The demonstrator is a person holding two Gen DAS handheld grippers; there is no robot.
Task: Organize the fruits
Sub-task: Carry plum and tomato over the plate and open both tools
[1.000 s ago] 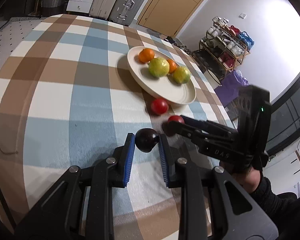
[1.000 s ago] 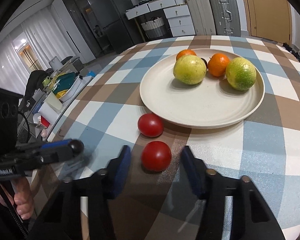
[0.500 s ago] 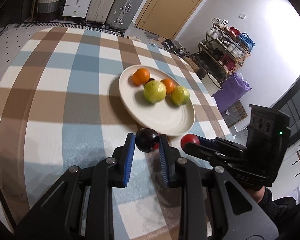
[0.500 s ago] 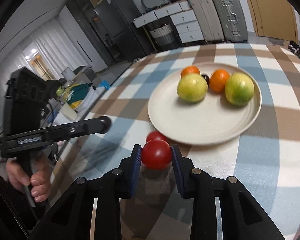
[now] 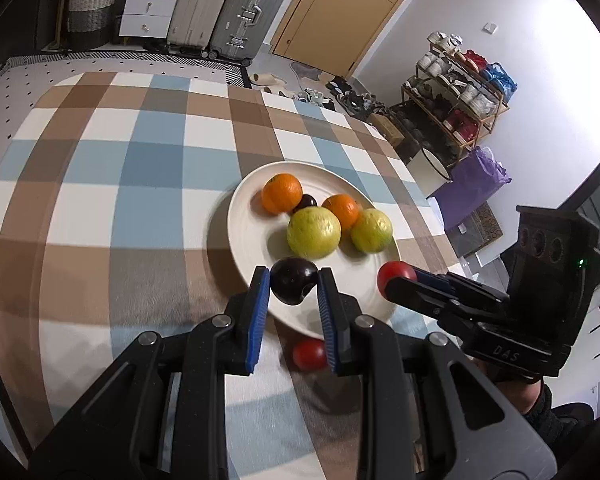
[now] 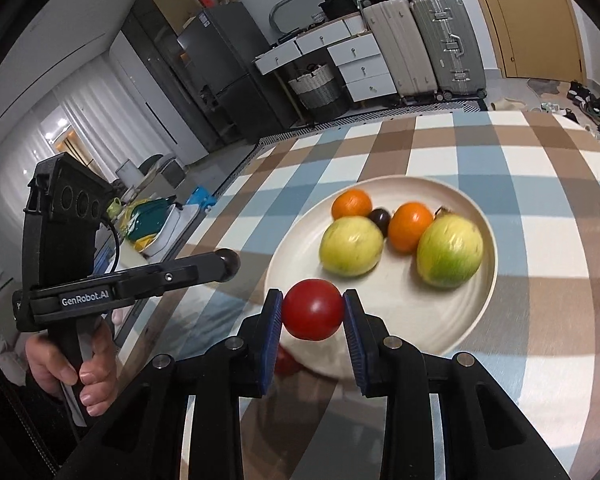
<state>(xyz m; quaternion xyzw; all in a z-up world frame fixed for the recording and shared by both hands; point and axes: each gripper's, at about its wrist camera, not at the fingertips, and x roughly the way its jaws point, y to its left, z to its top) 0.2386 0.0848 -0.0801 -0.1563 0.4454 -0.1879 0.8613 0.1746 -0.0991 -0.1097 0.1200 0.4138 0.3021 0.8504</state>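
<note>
My left gripper (image 5: 292, 292) is shut on a dark plum (image 5: 294, 285) and holds it above the near rim of the white plate (image 5: 244, 224). My right gripper (image 6: 312, 316) is shut on a red tomato (image 6: 313, 314), also above the plate's (image 6: 452, 320) near edge; it shows in the left wrist view (image 5: 394, 276) too. The plate holds two oranges (image 5: 282, 193), two yellow-green fruits (image 5: 314, 232) and a small dark plum (image 5: 305, 202). A second red tomato (image 5: 309, 354) lies on the checked tablecloth just in front of the plate.
The round table has a brown, blue and white checked cloth (image 5: 140, 168). Suitcases (image 5: 248, 8), drawers and a basket stand behind it. A shoe rack (image 5: 456, 96) is at the right. The table edge is close on the left in the right wrist view (image 6: 220, 208).
Both grippers rose from the tablecloth and moved forward over the plate's near rim. The right gripper closed on the red tomato and lifted it; the left kept the plum.
</note>
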